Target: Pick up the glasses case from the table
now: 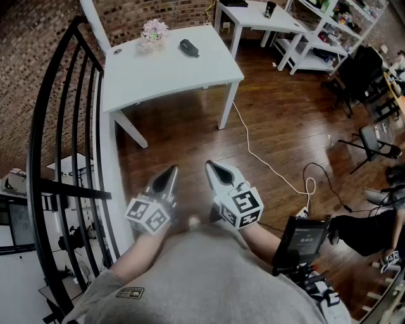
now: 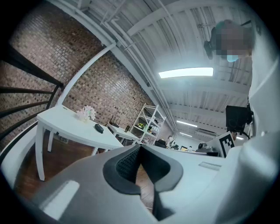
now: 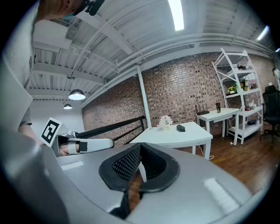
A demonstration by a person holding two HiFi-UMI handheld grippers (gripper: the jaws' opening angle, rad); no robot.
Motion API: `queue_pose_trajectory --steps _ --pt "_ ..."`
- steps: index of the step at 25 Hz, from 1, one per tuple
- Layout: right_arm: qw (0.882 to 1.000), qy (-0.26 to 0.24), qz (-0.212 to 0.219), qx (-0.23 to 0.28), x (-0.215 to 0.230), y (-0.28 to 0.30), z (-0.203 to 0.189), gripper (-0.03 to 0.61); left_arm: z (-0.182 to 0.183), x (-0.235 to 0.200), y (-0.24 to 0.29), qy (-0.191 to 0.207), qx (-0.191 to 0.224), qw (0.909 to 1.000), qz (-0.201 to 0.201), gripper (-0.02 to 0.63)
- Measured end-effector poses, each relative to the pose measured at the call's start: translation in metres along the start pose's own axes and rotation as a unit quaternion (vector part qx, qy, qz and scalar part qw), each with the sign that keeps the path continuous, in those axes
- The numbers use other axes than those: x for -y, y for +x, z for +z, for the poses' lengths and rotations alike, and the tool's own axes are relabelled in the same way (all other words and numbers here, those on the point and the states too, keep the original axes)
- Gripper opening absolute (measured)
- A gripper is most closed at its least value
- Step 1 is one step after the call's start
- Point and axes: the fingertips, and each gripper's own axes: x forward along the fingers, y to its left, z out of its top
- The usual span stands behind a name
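The left hand-held gripper [image 1: 171,172] [image 2: 139,148] is held low in front of the person's body with its jaws pressed together at the tips and nothing between them. The right hand-held gripper [image 1: 211,167] [image 3: 140,148] sits just beside it, jaws likewise pressed together and empty (only a sliver of floor shows through the hollow behind the pads). Both point ahead over the wooden floor [image 1: 285,120], well short of the white bench [image 1: 171,73] [image 2: 70,127] [image 3: 175,136]. A white cable [image 1: 262,159] trails across the floor from under the bench toward the person's right.

The glasses case [image 1: 188,47] [image 2: 99,128] [image 3: 180,127], dark and oval, lies on the bench top toward its far side, well apart from both grippers. A small bunch of pale flowers [image 1: 154,29] [image 2: 86,113] [image 3: 165,121] stands near it, to its left. A black railing [image 1: 60,126] runs along the person's left, a brick wall [image 3: 183,87] stands behind the bench, and a second white table [image 1: 256,14] and a white shelf unit [image 1: 326,35] stand further right.
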Motion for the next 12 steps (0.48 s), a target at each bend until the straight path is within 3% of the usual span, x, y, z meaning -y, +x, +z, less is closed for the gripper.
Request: queue_pose_trajectory --steps 5,12 --pt "1.0 0.002 -0.004 -0.009 0.009 0.009 0.0 0.012 -0.001 -0.011 0.006 -0.013 -0.006 0.9999 0.008 0.002" --pt "1.0 0.018 0.002 -0.01 0.052 0.058 0.011 0.012 0.014 -0.043 0.055 -0.009 -0.013 0.9996 0.024 0.002"
